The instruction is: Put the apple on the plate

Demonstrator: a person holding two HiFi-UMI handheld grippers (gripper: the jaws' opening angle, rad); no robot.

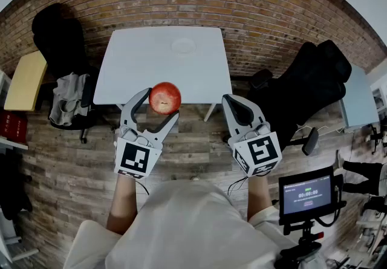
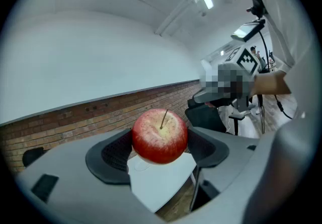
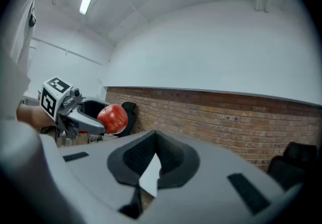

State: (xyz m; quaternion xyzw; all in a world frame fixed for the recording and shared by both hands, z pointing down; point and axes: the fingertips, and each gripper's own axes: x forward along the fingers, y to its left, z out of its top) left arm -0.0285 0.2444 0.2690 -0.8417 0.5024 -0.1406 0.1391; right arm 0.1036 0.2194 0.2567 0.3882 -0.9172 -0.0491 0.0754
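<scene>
Grips round red apple (image 2: 160, 136) in left tongs (image 1: 162, 103), short of white counter (image 1: 139, 68); right tongs (image 1: 228, 100) pinched together, empty. Risks dropping fruit onto wooden floor (image 1: 72, 165) by slackening before pale plate (image 1: 183, 45).

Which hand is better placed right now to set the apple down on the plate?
Left. The left gripper is clamped on the apple and faces the white table, where the plate lies toward the far edge. The right gripper is shut and empty.
</scene>
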